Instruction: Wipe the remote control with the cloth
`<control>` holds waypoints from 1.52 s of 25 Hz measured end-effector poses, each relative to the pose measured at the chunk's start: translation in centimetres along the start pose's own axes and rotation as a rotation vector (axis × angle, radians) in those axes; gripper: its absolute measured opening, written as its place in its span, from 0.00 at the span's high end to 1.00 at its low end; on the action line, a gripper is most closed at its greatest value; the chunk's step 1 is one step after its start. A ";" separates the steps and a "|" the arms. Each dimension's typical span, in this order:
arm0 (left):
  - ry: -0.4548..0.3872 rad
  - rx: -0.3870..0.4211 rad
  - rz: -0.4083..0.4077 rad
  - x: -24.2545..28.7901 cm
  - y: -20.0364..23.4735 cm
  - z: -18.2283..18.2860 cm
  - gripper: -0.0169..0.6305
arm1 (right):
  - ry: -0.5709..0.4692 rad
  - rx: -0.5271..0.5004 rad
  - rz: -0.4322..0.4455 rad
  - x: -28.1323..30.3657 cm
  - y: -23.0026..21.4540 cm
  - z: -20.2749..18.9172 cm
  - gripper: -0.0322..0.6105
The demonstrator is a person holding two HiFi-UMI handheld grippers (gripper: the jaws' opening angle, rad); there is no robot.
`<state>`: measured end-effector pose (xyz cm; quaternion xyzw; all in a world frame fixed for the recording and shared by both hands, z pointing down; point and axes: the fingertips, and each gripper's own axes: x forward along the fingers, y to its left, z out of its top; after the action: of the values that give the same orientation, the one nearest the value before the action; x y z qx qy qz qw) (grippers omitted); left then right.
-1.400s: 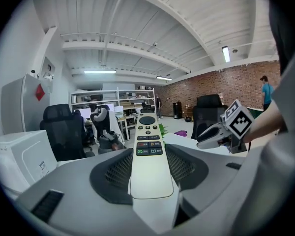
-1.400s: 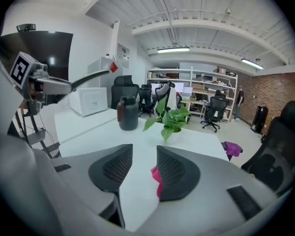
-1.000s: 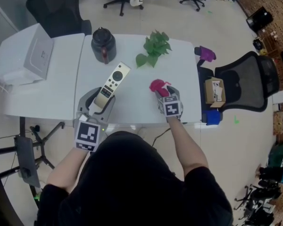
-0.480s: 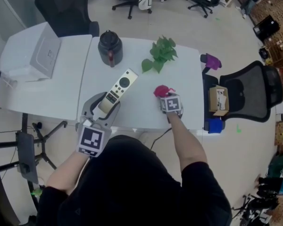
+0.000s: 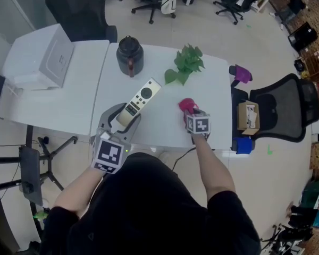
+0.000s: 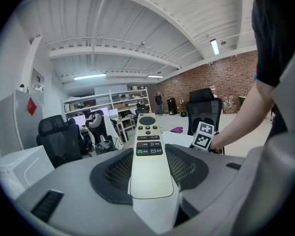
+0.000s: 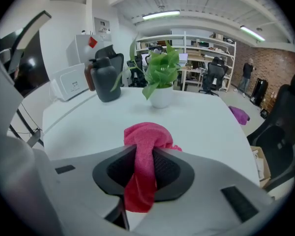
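Note:
The long cream remote control [image 5: 141,101] lies slanted on the white table [image 5: 212,89]. Its near end sits between the jaws of my left gripper [image 5: 123,118], which is shut on it. In the left gripper view the remote [image 6: 148,146] runs straight out from between the pads, buttons up. My right gripper [image 5: 191,113] is at the table's front right. Its jaws are closing on a crumpled pink cloth [image 5: 186,105]. In the right gripper view the cloth [image 7: 145,136] is pinched between the black pads [image 7: 168,168], and its free end hangs down behind them.
A black kettle [image 5: 129,54] and a potted green plant [image 5: 187,64] stand at the table's far side. A white box [image 5: 42,57] sits on the neighbouring desk at left. A black mesh chair [image 5: 279,108] with a cardboard box [image 5: 248,117] is right of the table.
The right gripper's jaws have gone from wide apart around the pink cloth to pinching it. The left gripper still holds the remote in the same spot.

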<state>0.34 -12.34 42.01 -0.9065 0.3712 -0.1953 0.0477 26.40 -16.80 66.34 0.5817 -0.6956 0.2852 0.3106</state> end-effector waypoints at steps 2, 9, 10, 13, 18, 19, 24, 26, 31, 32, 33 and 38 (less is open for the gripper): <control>-0.001 -0.020 0.013 0.2 0.2 -0.1 0.65 | -0.067 -0.007 0.019 -2.0 0.9 1.2 0.81; 0.014 -0.032 0.042 1.7 1.3 -1.7 0.65 | -0.302 -0.094 0.092 -11.4 6.2 6.2 0.81; 0.017 -0.032 0.045 1.9 1.5 -1.9 0.65 | -0.330 -0.112 0.107 -12.7 7.3 6.9 0.81; 0.027 -0.022 0.052 2.3 1.9 -2.6 0.65 | -0.404 -0.166 0.148 -16.4 10.6 8.7 0.81; 0.034 0.015 0.053 2.7 2.3 -3.0 0.65 | -0.494 -0.271 0.202 -21.1 15.9 11.5 0.81; 0.031 0.031 0.052 2.7 2.3 -2.9 0.65 | -0.512 -0.297 0.213 -21.7 16.8 12.1 0.81; 0.021 0.163 0.063 2.6 1.6 -1.7 0.65 | -0.564 -0.493 0.267 -23.0 21.7 14.7 0.81; 0.020 0.216 0.068 2.5 1.2 -1.3 0.65 | -0.549 -0.579 0.284 -23.0 23.8 15.3 0.81; 0.024 0.327 0.090 2.1 0.7 -0.7 0.65 | -0.465 -0.749 0.331 -21.9 27.8 14.7 0.81; 0.024 0.353 0.095 2.0 0.7 -0.6 0.65 | -0.449 -0.773 0.336 -21.6 28.3 14.5 0.81; 0.022 0.383 0.101 1.9 0.6 -0.5 0.65 | -0.437 -0.792 0.337 -21.4 28.6 14.3 0.81; -0.008 0.471 0.129 0.9 0.5 -0.4 0.65 | -0.424 -0.815 0.295 -21.3 28.7 14.8 0.81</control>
<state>0.49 -13.30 42.57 -0.8456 0.3724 -0.2693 0.2715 -0.61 -9.93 39.47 0.3531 -0.8737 -0.0945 0.3210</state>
